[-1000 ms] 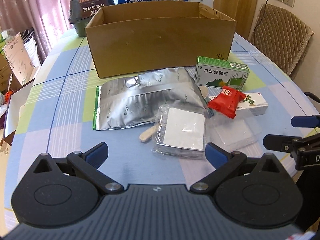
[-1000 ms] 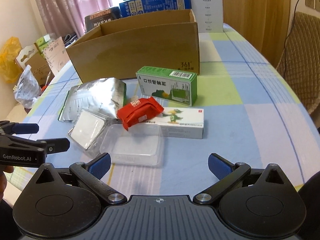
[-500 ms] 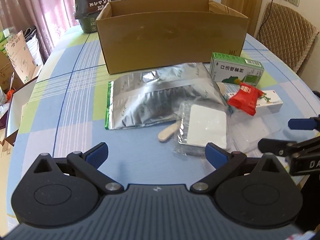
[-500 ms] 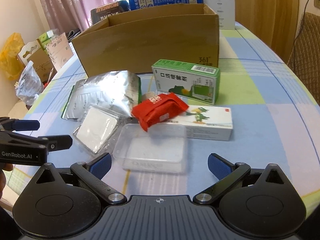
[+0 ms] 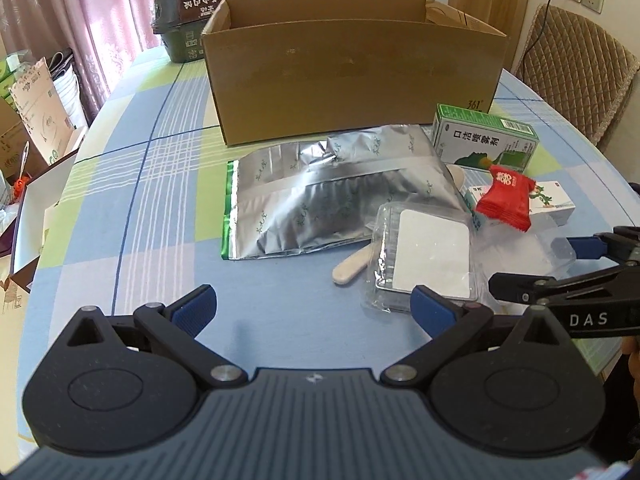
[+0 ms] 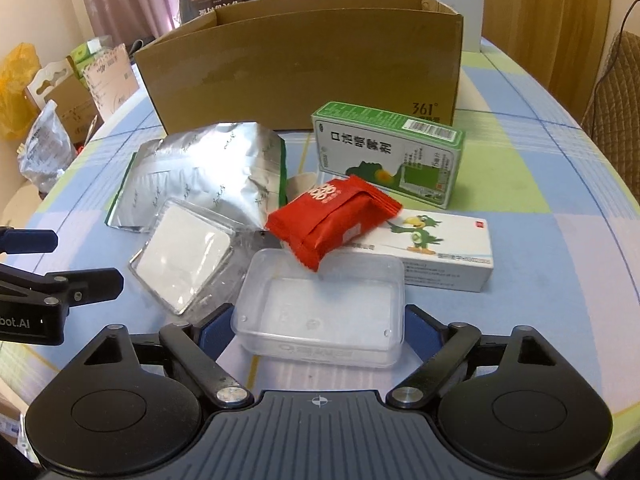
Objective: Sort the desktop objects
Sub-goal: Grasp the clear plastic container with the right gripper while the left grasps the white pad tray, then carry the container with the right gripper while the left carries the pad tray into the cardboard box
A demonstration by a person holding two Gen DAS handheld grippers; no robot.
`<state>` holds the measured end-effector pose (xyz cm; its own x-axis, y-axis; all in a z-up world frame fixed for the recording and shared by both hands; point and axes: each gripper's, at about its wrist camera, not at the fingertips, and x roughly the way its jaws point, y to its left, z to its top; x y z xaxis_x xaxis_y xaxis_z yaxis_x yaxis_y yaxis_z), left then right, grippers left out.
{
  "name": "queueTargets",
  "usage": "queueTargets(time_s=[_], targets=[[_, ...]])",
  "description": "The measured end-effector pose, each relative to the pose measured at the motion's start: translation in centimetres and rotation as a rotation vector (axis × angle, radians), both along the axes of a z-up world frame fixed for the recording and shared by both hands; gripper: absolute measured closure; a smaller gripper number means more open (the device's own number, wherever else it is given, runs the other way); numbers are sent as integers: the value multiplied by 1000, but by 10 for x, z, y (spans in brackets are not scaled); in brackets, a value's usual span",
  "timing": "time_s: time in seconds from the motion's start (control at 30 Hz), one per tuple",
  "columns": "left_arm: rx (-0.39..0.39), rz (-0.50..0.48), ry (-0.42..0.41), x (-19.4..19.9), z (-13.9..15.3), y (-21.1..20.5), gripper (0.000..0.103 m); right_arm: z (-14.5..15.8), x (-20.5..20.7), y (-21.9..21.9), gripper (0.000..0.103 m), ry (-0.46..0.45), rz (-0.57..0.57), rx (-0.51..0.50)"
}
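My right gripper (image 6: pixel 318 334) is spread wide around the clear plastic tray (image 6: pixel 320 310), whose long axis runs left to right across my view; its near corners cover the finger pads, so I cannot tell whether they touch. A red snack packet (image 6: pixel 332 220) overlaps its far edge, pointing upper right. My left gripper (image 5: pixel 314 310) is wide and holds nothing, over bare tablecloth (image 5: pixel 160 184) beside the foil pouch (image 5: pixel 320 196).

Matt cardboard box (image 6: pixel 304 68), crinkled shiny foil pouch (image 5: pixel 332 196), clear glossy plastic tray (image 6: pixel 320 308).
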<state>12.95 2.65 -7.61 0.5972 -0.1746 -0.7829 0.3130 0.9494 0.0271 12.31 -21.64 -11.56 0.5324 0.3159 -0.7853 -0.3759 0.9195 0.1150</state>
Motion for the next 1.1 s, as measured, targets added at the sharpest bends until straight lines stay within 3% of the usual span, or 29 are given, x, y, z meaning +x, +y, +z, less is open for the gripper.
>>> queueTargets(time_s=[0.4, 0.67, 0.9, 1.0, 1.1], targets=[[-52, -126, 21, -4, -5, -34, 3, 8, -9, -48, 18, 8, -70, -37], [-67, -189, 14, 0, -17, -49, 24, 5, -6, -60, 18, 3, -88, -25], [-15, -194, 3, 0, -22, -59, 26, 4, -6, -62, 18, -4, -82, -11], [11, -193, -3, -4, -22, -64, 35, 4, -7, -62, 18, -8, -80, -10], [-1, -170, 14, -7, -20, -67, 37, 4, -7, -61, 18, -12, -80, -13]])
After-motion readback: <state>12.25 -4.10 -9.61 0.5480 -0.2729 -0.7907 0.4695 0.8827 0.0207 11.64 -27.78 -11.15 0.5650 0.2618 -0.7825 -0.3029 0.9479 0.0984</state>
